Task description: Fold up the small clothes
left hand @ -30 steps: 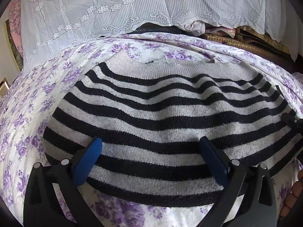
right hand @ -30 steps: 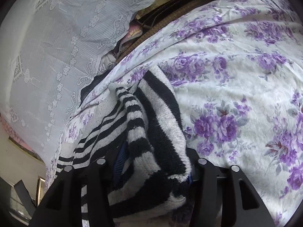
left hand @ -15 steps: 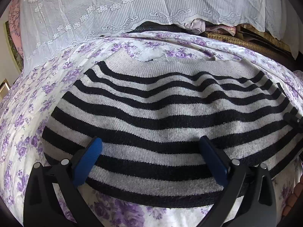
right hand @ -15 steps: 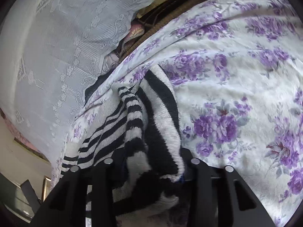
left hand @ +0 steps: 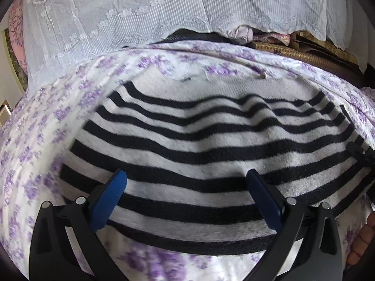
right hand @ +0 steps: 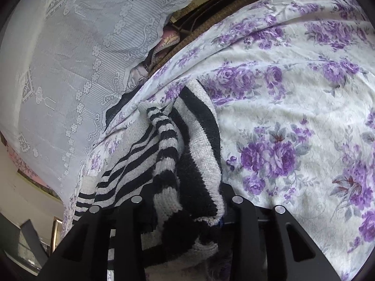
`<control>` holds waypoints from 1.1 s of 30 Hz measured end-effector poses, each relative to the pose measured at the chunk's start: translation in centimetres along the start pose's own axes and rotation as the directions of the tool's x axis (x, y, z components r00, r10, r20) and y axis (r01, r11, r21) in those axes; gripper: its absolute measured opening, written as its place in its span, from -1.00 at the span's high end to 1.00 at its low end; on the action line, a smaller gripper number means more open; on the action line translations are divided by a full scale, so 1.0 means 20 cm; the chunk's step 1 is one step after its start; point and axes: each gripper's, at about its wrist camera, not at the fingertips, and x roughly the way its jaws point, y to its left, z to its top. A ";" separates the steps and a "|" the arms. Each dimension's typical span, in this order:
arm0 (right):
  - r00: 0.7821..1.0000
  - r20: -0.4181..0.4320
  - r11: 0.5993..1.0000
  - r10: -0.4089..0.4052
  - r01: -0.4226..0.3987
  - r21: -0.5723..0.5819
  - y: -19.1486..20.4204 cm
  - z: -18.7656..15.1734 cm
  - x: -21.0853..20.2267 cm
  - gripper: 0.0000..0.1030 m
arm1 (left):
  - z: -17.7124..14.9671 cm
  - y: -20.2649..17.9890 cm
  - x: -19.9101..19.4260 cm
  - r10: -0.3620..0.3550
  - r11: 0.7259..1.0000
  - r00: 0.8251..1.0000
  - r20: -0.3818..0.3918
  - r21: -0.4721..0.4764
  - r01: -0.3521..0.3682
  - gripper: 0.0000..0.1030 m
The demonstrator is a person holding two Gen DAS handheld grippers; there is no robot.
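Note:
A black-and-white striped knit sweater (left hand: 199, 140) lies spread on a bed sheet with purple flowers (left hand: 35, 140). My left gripper (left hand: 187, 187) hovers open over the sweater's near hem, its blue pads (left hand: 110, 196) wide apart and empty. My right gripper (right hand: 187, 201) is shut on a bunched edge of the same sweater (right hand: 187, 154), which rises in a fold between its black fingers. The right gripper's tip shows at the sweater's right edge in the left wrist view (left hand: 358, 151).
A white lace curtain (left hand: 140, 18) hangs behind the bed. A pile of dark and pink fabrics (left hand: 269, 37) sits under the curtain's hem. The flowered sheet (right hand: 293, 117) stretches to the right of the sweater. A person's fingers (left hand: 361, 241) show at the lower right.
The left gripper has shifted slightly, and its view is now blurred by motion. The right gripper has kept its hold on the sweater edge and drawn it a little nearer.

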 end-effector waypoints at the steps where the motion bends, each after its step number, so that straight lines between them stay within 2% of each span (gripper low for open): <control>1: 1.000 0.000 1.000 -0.006 0.006 -0.005 0.00 0.00 0.00 0.32 | 0.02 0.02 -0.02 0.003 1.000 1.000 0.010 0.010 -0.003 -0.92; 3: 1.000 0.000 1.000 -0.012 0.012 -0.008 0.01 0.00 0.00 0.31 | 0.05 0.05 -0.05 0.023 0.998 0.999 0.032 0.051 -0.025 -0.92; 6: 1.000 -0.002 1.000 -0.015 0.015 -0.012 0.01 0.00 0.01 0.30 | 0.07 0.11 -0.06 0.086 0.988 0.994 0.072 0.123 -0.094 -0.92; 9: 1.000 -0.002 1.000 -0.025 0.025 -0.018 0.02 0.00 0.02 0.30 | 0.03 0.20 -0.02 0.147 0.977 0.983 0.110 0.141 -0.162 -0.92; 10: 1.000 -0.002 0.999 -0.027 0.027 -0.019 0.02 0.00 0.02 0.30 | 0.01 0.23 0.01 0.150 0.978 0.983 0.103 0.129 -0.163 -0.92; 13: 0.999 -0.006 0.998 -0.050 0.049 -0.030 0.04 0.01 0.03 0.30 | 0.00 0.30 0.10 0.095 0.993 0.995 0.023 0.073 -0.097 -0.92; 15: 0.997 -0.004 0.996 -0.081 0.080 -0.039 0.06 0.01 0.03 0.30 | 0.01 0.32 0.07 0.080 0.995 0.996 0.043 0.059 -0.083 -0.92; 17: 0.993 -0.001 0.992 -0.119 0.119 -0.036 0.09 0.00 0.02 0.32 | 0.01 0.33 0.08 0.078 0.995 0.996 0.031 0.067 -0.080 -0.92; 20: 0.987 0.006 0.987 -0.159 0.158 0.036 0.11 0.00 0.01 0.40 | 0.02 0.35 0.07 0.057 0.997 0.998 0.030 0.057 -0.059 -0.92; 23: 0.982 0.042 0.982 -0.184 0.181 0.053 0.17 0.01 -0.02 0.42 | 0.02 0.36 0.07 0.040 0.998 0.999 0.025 0.040 -0.041 -0.92; 27: 0.979 0.098 0.984 -0.177 0.175 0.034 0.26 0.01 -0.07 0.44 | 0.03 0.40 0.06 0.024 1.000 0.999 0.023 0.010 -0.024 -0.92; 33: 0.976 0.144 0.983 -0.163 0.174 -0.064 0.46 -0.03 -0.11 0.45 | 0.05 0.44 0.06 0.026 0.999 0.999 0.029 -0.019 -0.026 -0.92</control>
